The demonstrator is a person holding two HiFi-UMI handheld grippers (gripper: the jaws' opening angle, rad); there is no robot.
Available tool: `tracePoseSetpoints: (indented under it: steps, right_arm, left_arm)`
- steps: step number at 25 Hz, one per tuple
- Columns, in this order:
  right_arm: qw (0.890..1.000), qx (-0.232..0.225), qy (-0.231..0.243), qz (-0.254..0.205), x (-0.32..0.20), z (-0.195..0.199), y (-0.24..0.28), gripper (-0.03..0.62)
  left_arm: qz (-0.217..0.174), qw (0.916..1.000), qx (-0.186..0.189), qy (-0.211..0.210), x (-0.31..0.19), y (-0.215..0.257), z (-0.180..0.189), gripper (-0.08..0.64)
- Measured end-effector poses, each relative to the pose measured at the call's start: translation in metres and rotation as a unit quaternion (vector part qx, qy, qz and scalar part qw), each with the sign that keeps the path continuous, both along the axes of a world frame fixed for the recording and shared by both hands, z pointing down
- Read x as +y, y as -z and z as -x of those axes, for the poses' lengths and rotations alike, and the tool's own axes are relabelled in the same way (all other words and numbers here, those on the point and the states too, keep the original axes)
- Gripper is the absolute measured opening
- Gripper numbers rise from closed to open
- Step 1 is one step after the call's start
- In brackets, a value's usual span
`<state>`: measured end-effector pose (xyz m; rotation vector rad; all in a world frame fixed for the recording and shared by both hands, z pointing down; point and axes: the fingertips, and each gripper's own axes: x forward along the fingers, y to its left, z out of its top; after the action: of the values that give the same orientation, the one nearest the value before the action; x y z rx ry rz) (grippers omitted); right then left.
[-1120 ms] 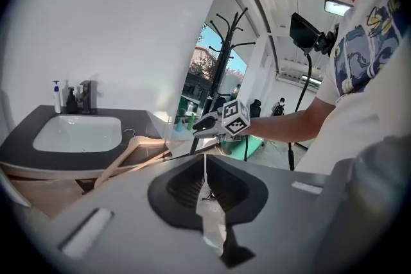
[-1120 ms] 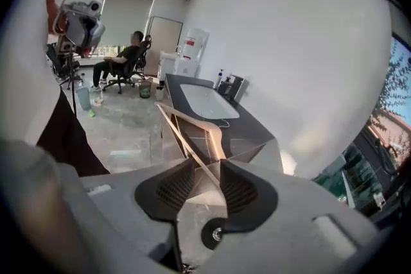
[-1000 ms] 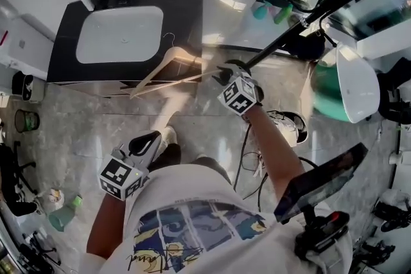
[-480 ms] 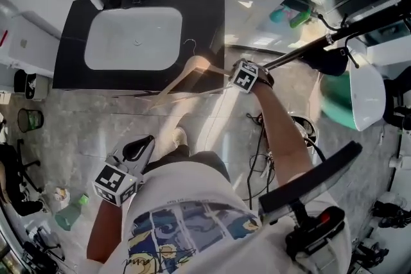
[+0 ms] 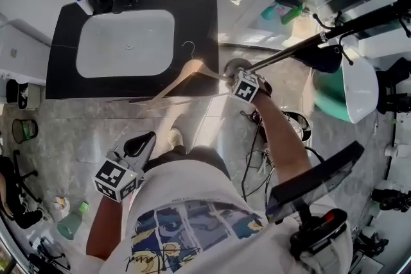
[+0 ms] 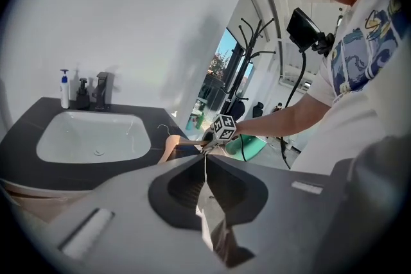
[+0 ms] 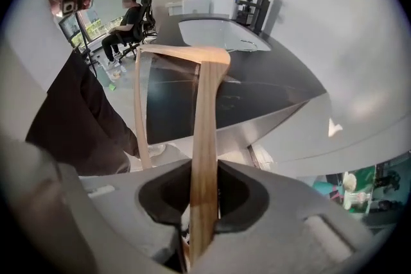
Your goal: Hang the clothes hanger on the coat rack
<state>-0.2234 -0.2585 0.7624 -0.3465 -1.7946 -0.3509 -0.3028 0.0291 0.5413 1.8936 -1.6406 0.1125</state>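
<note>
Wooden clothes hanger (image 5: 192, 65) hangs tilted over the black bench (image 5: 196, 16) edge beside the white sink (image 5: 125, 45), one arm end between the right gripper (image 5: 225, 75) jaws, which are closing and pinching the wood; left gripper (image 5: 149, 138) clenched empty, low by the person's side.

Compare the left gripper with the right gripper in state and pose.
The left gripper has its jaws together with nothing between them; the right gripper has jaws closing on an arm of the wooden hanger, which fills their gap. The left gripper hangs low, close beside the person's body, while the right gripper is stretched out to the edge of the dark counter. Both carry a marker cube.
</note>
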Motion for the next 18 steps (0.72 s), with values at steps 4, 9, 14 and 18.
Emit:
tracePoseSetpoints:
  steps: [4, 9, 14, 18]
  right_arm:
    - [0.997, -0.05, -0.047, -0.018, 0.004, -0.016, 0.028, 0.063]
    - [0.989, -0.115, -0.083, -0.04, 0.007, -0.033, 0.077, 0.058]
    - [0.974, -0.176, -0.115, -0.08, -0.004, -0.066, 0.136, 0.055]
    - [0.957, -0.223, -0.149, -0.112, -0.025, -0.101, 0.19, 0.055]
  left_arm:
    - [-0.019, 0.9992, -0.002, -0.034, -0.022, 0.003, -0.009, 0.009]
    - [-0.033, 0.9961, -0.003, -0.082, -0.048, 0.015, -0.028, 0.009]
    - [-0.049, 0.9895, -0.012, -0.135, -0.083, 0.024, -0.054, 0.008]
    - [-0.068, 0.9823, -0.02, -0.173, -0.112, 0.036, -0.082, 0.008]
